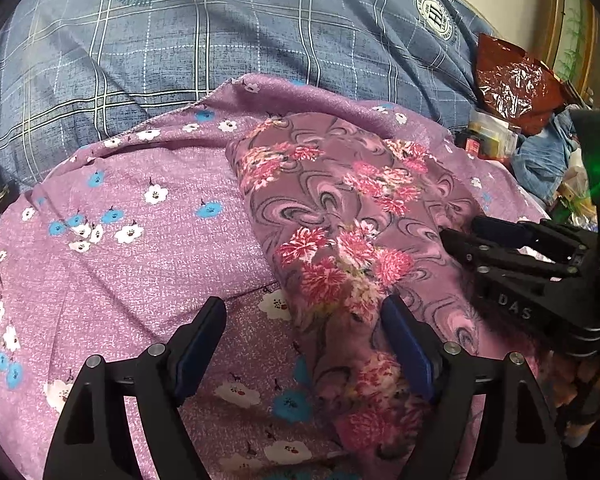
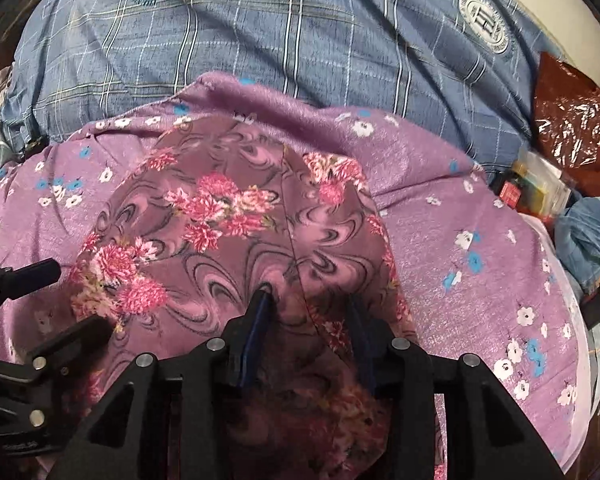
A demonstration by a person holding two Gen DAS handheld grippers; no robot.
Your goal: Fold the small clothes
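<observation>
A small mauve garment [image 1: 340,208] printed with pink flowers and swirls lies folded on a purple floral sheet [image 1: 148,264]. My left gripper [image 1: 302,312] stands wide open over the garment's near left edge; its right finger touches the cloth and nothing is gripped. My right gripper [image 1: 460,229] comes in from the right with its tips on the garment. In the right wrist view the garment [image 2: 236,232] fills the middle. There the right gripper [image 2: 309,298] is partly open, its fingers pressed into the fabric, which bulges between them. The left gripper [image 2: 68,300] shows at the left edge.
A blue plaid bedcover [image 1: 228,44] with round crests lies behind the purple sheet. At the right sit a crinkled red-brown foil bag [image 1: 512,84], small boxes [image 2: 536,188] and blue denim [image 2: 588,236]. The sheet's right edge drops off near there.
</observation>
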